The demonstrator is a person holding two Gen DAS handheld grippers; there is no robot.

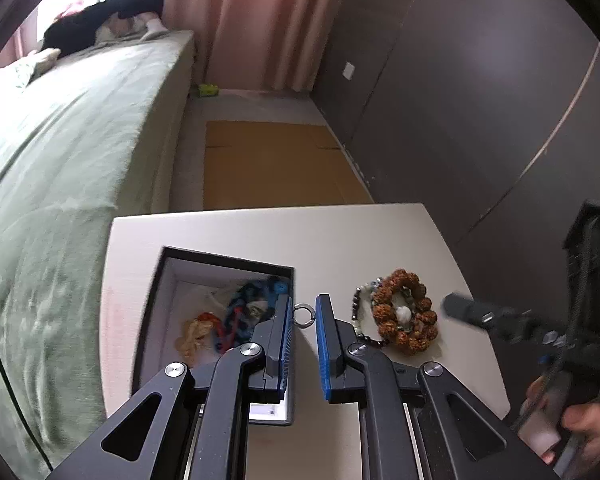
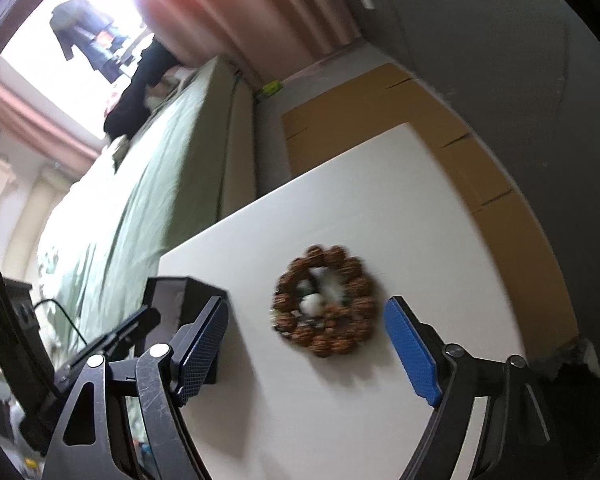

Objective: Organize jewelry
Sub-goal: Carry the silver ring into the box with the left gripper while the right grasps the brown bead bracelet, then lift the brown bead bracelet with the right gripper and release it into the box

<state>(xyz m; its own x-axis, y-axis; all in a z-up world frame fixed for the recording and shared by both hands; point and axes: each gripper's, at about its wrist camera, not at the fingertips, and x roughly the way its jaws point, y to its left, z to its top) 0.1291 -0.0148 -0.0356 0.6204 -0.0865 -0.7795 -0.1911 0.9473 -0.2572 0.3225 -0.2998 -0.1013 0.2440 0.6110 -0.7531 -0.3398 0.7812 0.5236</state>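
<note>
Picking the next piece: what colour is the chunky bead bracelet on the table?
Reddish-brown bracelet; the left wrist view shows it best.

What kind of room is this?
Most likely a bedroom: a bed with a green cover, pink curtains, and a small white table beside the bed.

A white table point(image 1: 360, 236) carries a black box point(image 1: 220, 264) and beaded bracelets point(image 1: 404, 312).

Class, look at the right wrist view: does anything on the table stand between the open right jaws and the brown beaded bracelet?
Nothing visible does. The brown beaded bracelet lies on bare white table ahead of the right gripper, whose jaws stand apart. The black box sits off to the left, clear of that path.
</note>
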